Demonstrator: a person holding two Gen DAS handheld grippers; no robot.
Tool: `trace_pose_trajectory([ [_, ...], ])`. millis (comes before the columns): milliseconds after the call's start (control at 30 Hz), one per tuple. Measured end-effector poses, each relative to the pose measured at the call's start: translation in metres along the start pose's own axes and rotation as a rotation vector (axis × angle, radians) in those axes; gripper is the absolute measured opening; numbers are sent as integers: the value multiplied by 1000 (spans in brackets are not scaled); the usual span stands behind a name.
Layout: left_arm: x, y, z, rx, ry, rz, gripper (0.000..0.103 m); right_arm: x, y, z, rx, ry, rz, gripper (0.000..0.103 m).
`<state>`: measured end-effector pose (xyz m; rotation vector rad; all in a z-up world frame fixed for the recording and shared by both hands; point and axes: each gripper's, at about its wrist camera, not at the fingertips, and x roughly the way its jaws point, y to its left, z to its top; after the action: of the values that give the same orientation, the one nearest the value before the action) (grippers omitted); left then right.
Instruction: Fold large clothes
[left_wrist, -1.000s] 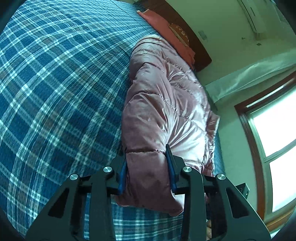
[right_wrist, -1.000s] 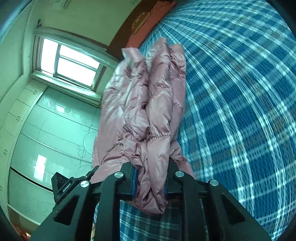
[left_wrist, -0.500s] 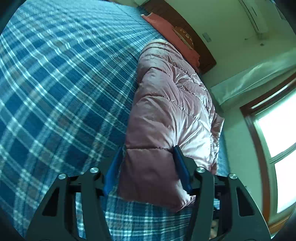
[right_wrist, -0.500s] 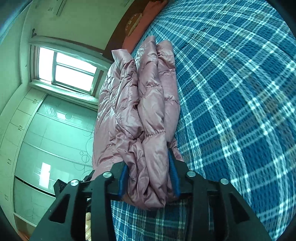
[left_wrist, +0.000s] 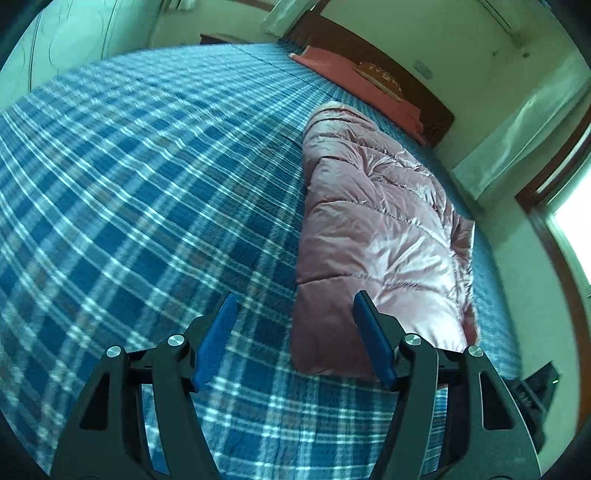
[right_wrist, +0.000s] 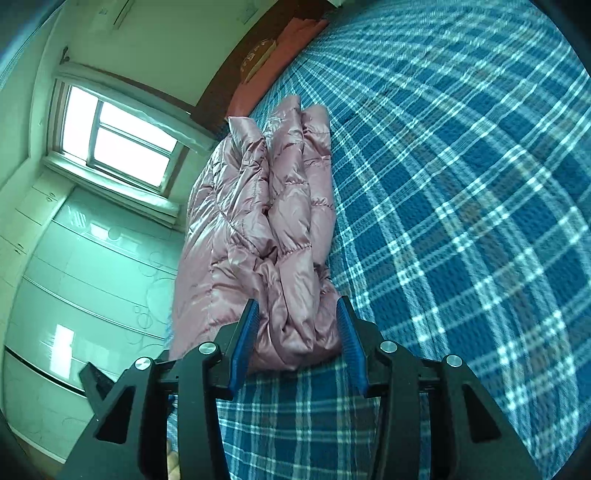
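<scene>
Both tongs opening: left tongs (left_wrist: 291, 310) half beside jacket (left_wrist: 373, 229), right tongs (right_wrist: 297, 314) straddling its bunched end

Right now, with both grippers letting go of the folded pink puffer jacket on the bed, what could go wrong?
1. The shiny pink quilted puffer jacket is thick and springy; its stacked layers may puff open as the opening right gripper frees them.
2. The jacket lies near the edge of the blue plaid bedspread and could slip toward it.
3. The opening left gripper has one finger over the jacket; pulling back might drag the fabric.
</scene>
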<state>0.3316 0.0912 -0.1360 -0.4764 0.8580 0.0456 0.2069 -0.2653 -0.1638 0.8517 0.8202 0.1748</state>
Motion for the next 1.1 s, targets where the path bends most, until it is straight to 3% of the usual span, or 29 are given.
trace_pose_trajectory([
  [133, -12, -2, -5, 40, -3, 75, 65, -13, 15, -11, -57, -19, -94, 44],
  [233, -20, -6, -10, 89, -11, 130, 71, -25, 26, -22, -107, -45, -170, 59],
  [367, -34, -9, -19, 140, -34, 185, 74, -33, 39, -34, -176, -60, -248, 60],
  [533, -48, -20, -30, 211, -93, 250, 85, -36, 58, -45, -284, -85, -368, 60],
  [667, -60, -28, -38, 252, -123, 290, 91, -41, 76, -60, -375, -111, -435, 68],
  [833, -79, -42, -40, 295, -159, 319, 92, -49, 99, -71, -446, -140, -459, 69],
  [1100, -120, -70, -33, 334, -255, 290, 97, -69, 144, -81, -543, -202, -457, 75],
])
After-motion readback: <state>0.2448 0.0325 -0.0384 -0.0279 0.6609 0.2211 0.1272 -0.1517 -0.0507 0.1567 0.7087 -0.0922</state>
